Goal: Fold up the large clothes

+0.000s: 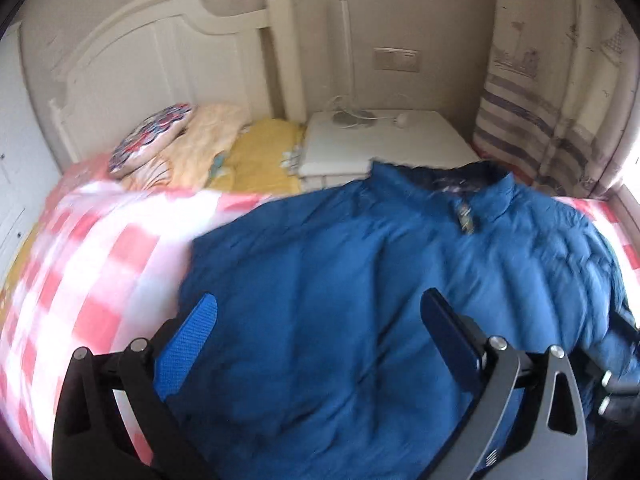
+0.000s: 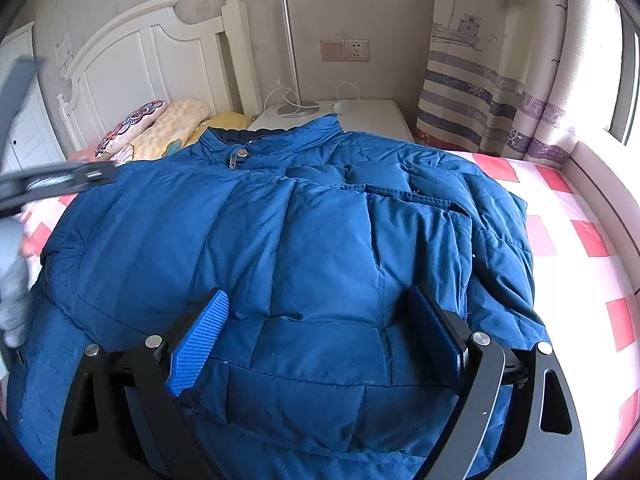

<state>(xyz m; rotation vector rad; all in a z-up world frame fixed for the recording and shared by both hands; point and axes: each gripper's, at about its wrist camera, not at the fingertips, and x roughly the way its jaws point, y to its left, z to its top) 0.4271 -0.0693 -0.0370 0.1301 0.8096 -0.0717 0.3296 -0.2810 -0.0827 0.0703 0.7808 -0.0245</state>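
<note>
We hold the right gripper (image 2: 316,332) wide and empty over the padded blue quilted jacket (image 2: 280,240), spread beneath it for folding; the left gripper (image 1: 320,340), equally wide, holds nothing.

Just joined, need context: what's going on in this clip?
A person with handheld tongs in each hand is folding a blue puffer jacket spread on a bed with a pink-and-white checked cover. One side of the jacket already lies folded in over the body. The right tongs hang over the jacket's lower part, jaws wide, gripping nothing. The left tongs are also open and empty; their view is motion-blurred, and they show as a blurred streak at the left edge of the right view.
</note>
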